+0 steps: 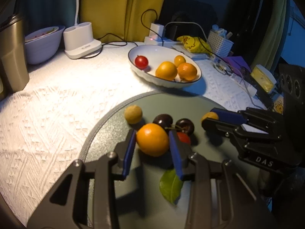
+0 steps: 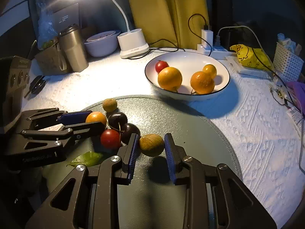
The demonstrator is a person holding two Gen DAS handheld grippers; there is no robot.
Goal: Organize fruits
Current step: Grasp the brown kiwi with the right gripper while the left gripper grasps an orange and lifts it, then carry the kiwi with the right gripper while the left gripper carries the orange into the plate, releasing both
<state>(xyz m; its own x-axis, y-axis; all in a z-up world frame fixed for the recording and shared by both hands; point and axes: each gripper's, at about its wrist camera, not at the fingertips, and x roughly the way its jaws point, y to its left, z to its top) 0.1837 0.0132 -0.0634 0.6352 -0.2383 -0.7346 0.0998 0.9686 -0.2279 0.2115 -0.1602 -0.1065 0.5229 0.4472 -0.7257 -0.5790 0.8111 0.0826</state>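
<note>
Fruit lies in a small cluster on a round grey mat (image 2: 190,126) on the white-covered table (image 1: 57,99). The left gripper (image 1: 152,139) has its blue-padded jaws on either side of an orange fruit (image 1: 152,139), both pads touching its flanks, so it is pinching that fruit. Just beyond these jaws sit two dark cherries (image 1: 163,120) joined by stems, and a red cherry tomato (image 1: 184,137) lies against the outer face of the right-hand jaw. A pale yellow-brown fruit (image 1: 133,114) rests beyond the left-hand jaw, a little apart. A green leaf (image 1: 170,186) lies flat on the mat beneath the right-hand jaw's base.

The right gripper (image 2: 151,145) holds a brownish round fruit (image 2: 151,145) between its jaws, pinched at both sides and apparently raised off the mat, its shadow falling below it. To the left of these jaws lie the tomato and cherries, with the left gripper past them.

Farther beyond both sets of jaws, off the mat, stands a white bowl (image 2: 225,76) with a dark rim. It holds two larger orange fruits, a smaller orange one and a red tomato.
</note>
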